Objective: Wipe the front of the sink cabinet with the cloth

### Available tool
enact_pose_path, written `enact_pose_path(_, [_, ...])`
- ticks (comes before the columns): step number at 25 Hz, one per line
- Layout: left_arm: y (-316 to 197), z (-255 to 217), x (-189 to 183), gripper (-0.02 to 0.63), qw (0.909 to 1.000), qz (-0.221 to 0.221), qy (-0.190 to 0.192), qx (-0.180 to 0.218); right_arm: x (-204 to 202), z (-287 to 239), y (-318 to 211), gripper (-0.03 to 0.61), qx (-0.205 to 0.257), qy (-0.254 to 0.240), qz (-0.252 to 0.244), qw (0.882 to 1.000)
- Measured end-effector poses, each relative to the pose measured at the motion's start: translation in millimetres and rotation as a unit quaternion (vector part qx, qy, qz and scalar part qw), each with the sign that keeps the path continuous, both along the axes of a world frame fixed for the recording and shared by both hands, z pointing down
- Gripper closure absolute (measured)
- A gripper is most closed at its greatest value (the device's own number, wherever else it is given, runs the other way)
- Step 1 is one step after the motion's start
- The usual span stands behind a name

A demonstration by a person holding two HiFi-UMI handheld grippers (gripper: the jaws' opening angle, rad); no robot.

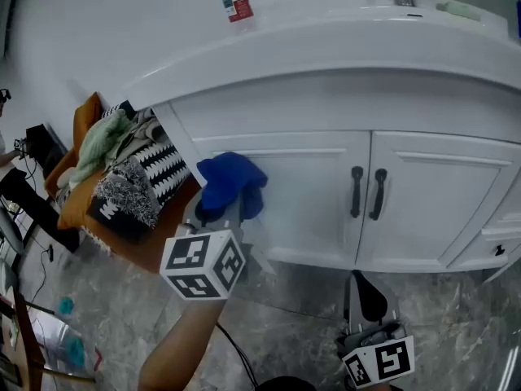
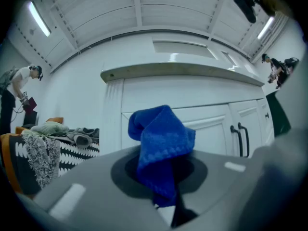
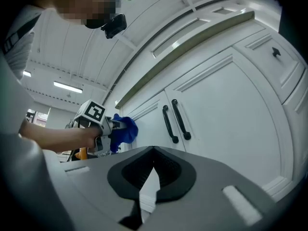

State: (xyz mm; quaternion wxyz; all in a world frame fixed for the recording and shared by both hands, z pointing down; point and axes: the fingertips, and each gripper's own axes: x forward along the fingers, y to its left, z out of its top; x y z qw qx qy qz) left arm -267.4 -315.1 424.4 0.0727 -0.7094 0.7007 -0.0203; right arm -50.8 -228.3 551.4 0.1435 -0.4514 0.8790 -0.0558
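Blue cloth point(image 1: 230, 184), pinched in left gripper point(image 1: 221, 214) at centre-left, near cabinet point(image 1: 309, 190): we'd press it flat, stroke evenly. Right gripper point(image 1: 366, 287): jaws together, empty.

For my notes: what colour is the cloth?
The cloth is blue, clearest in the left gripper view.

The left gripper point(image 2: 162, 189) pinches a blue cloth point(image 2: 161, 141) (bunched, standing upright) before the white sink cabinet point(image 2: 207, 121), black handles point(image 2: 240, 138) at 3 o'clock, heaped laundry point(image 2: 48, 141) at 9.
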Motion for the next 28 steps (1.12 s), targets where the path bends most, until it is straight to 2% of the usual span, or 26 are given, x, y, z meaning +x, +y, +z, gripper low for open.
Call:
enact_pose_path(9, [-8.4, -3.2, 62.5, 0.551, 0.9985, 0.055, -0.004, -0.006, 14.3, -9.1, 6.3, 0.579, -0.001, -0.022, 0.012, 1.0])
enact_pose_path(13, [-7.9, -6.5, 96.5, 0.551, 0.9959, 0.09, 0.014, -0.007, 16.7, -3.8, 5.7, 0.578, -0.014, -0.028, 0.01, 0.999])
enact_pose_path(18, [-6.6, -17.7, 144.7, 0.551, 0.9899, 0.14, 0.023, -0.006, 20.3, 3.8, 4.2, 0.579, -0.033, -0.035, 0.011, 0.999])
enact_pose_path(23, [-0.2, -35.6, 196.9, 0.551, 0.9797, 0.2, 0.013, -0.003, 25.8, 16.3, -1.8, 0.578, -0.063, -0.042, 0.02, 0.997])
enact_pose_path(26, [-1.6, -36.7, 223.6, 0.551, 0.9777, 0.21, 0.005, -0.005, 31.8, 21.6, -4.5, 0.578, -0.078, -0.052, 0.024, 0.995])
enact_pose_path(28, [-1.8, -36.7, 231.4, 0.549, 0.9792, 0.202, 0.015, -0.002, 35.5, 22.3, -3.3, 0.578, -0.082, -0.056, 0.024, 0.995])
